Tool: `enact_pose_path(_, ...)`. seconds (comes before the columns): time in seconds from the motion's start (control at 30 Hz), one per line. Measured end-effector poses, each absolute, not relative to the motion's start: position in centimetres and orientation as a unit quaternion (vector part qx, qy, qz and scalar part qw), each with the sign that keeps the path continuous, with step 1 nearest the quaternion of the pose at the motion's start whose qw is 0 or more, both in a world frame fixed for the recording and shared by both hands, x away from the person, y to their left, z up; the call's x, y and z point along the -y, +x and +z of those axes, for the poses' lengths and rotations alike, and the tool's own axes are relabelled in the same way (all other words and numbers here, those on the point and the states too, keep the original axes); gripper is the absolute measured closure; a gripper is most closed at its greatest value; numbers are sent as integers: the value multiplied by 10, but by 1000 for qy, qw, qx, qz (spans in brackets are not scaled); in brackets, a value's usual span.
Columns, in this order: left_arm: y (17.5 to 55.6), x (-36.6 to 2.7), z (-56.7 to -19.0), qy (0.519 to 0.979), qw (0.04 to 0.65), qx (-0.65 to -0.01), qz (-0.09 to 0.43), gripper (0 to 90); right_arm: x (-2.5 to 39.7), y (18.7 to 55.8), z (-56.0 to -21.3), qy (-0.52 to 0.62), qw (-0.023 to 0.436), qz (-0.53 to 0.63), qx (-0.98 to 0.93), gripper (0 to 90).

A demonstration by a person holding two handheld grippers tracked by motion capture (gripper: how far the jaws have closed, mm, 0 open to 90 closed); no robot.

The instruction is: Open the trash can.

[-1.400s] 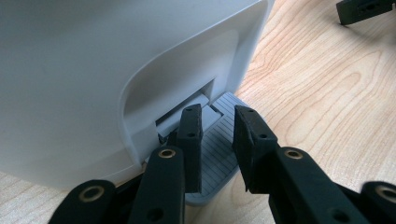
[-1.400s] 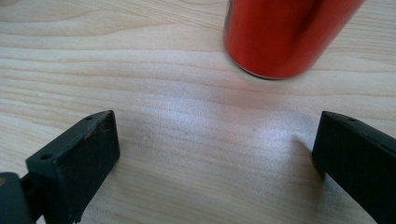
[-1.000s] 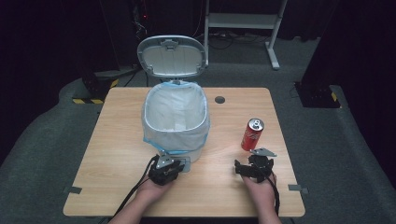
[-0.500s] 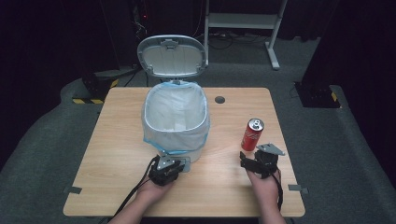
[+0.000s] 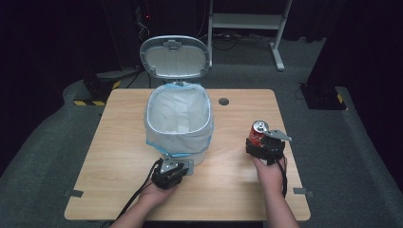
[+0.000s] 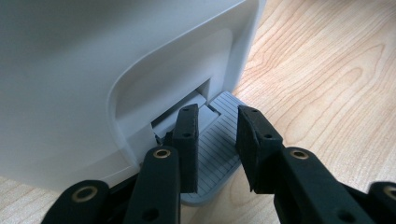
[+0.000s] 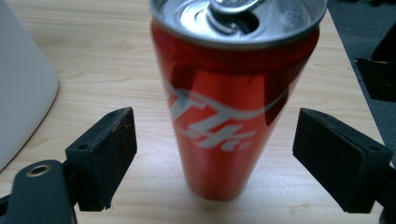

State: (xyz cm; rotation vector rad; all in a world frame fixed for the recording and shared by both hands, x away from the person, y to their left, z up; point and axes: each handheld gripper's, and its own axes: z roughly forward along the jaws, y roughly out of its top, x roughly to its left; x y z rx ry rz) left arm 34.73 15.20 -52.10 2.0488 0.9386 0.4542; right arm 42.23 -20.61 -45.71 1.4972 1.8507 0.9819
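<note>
With its two black jaws spread wide on either side of the upright red aluminium drink can (image 7: 236, 100), the right gripper (image 7: 229, 154) is set to grasp, touching nothing yet. The can stands on the light wooden table (image 5: 119, 156) at centre right of the high view, its opened top showing. To do this well, I judge the jaws should move further forward until the can sits centred between the pads, then close on its mid-body, gently enough not to crumple the thin wall, keeping it upright in case liquid remains.

At lower centre of the high view, the left gripper (image 6: 217, 140) rests on the grey ribbed foot pedal (image 6: 215, 158) of the white plastic pedal bin (image 5: 178, 118); its jaws stand slightly apart, holding nothing. The bin's lid (image 5: 175, 57) is raised, showing the pale liner inside. Pressure on the pedal should hold steady until the can is dropped in.

Compared with a second ago, the right gripper has moved up the frame from the table's near edge to reach the can; the left gripper, bin and lid are unchanged.
</note>
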Motion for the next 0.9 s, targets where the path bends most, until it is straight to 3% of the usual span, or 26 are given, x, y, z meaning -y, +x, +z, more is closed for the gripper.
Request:
enact_pose_path(0.47,347,-152,-521,814,410,-370,180,675,202,445,-452,567,283,370,-679,156)
enact_pose_path(0.9,347,-152,-521,814,411,-370,178,677,196,446,-450,548,318,365,-683,337)
